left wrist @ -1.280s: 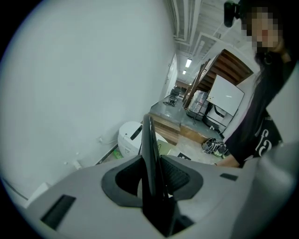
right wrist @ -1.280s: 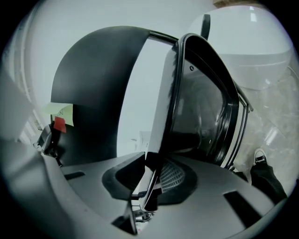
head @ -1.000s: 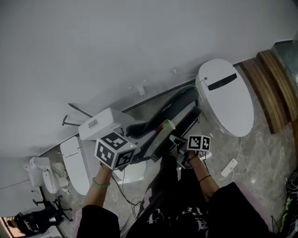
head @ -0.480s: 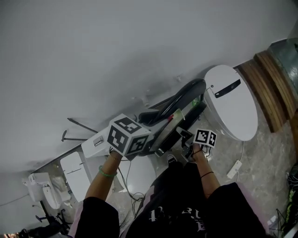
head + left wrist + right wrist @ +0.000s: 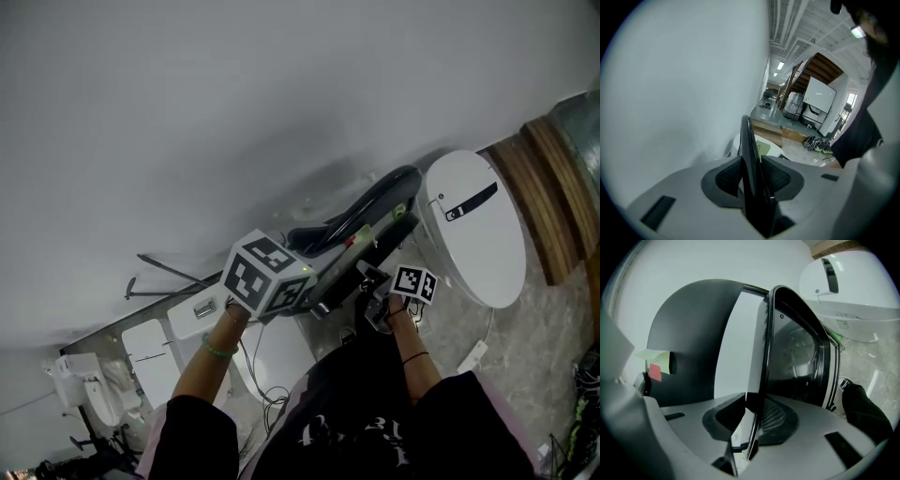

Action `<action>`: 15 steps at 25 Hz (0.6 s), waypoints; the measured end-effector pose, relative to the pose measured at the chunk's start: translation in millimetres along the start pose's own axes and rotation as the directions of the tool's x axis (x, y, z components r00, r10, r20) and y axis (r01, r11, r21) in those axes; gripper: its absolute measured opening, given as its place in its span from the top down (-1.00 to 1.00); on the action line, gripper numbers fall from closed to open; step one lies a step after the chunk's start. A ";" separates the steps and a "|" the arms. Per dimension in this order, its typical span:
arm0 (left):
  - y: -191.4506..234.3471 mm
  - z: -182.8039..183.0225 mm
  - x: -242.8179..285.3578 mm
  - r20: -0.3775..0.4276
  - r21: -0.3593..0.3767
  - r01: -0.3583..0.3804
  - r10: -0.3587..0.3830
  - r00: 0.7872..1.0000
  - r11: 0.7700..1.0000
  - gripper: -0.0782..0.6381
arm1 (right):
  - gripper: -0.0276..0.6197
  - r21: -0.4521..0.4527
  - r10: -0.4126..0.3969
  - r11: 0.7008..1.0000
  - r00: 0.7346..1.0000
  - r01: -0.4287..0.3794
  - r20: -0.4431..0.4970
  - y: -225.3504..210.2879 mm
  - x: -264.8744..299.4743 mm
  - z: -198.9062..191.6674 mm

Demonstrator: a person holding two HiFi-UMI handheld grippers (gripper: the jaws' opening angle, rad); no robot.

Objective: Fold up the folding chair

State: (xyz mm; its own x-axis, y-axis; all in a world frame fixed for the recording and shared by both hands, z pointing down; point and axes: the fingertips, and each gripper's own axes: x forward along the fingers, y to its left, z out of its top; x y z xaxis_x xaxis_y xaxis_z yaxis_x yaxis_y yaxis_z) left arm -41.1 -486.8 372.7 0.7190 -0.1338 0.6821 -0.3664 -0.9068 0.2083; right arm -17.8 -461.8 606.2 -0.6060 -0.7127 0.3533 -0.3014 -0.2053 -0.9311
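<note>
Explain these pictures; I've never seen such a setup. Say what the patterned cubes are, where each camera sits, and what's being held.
No robot here: a person holds a two-jaw gripper in each hand, and the patterned cube on each is part of it. The head view comes from a camera on the person's head, looking down at both arms. The two gripper views come from cameras on the grippers, looking along their jaws. The left gripper is clamped on a thin black edge of the folding chair; the right gripper grips its black frame rim. A white toilet stands beside the chair.
</note>
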 end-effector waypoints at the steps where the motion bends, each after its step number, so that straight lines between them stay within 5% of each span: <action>1: 9.0 0.6 4.0 -0.008 -0.007 -0.004 0.003 1.000 1.000 0.43 | 0.65 0.003 -0.007 1.000 1.000 0.007 -0.011 -2.3 6.8 5.2; 9: 91.4 32.5 45.7 -0.043 -0.091 -0.032 0.029 0.999 0.995 0.43 | 0.64 0.013 -0.053 0.998 0.995 0.054 -0.081 -13.3 62.9 77.9; 15: 112.4 45.2 61.1 -0.087 -0.075 -0.045 0.038 0.995 0.996 0.43 | 0.64 0.027 -0.062 0.997 0.991 0.066 -0.114 -15.8 84.1 106.5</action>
State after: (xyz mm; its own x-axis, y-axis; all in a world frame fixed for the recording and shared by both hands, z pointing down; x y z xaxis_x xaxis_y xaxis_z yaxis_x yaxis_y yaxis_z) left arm -11.7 -615.0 406.1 0.6501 -0.1330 0.7481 -0.4413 -0.8676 0.2293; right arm 14.4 -589.9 641.0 -0.6662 -0.6170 0.4188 -0.3205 -0.2702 -0.9079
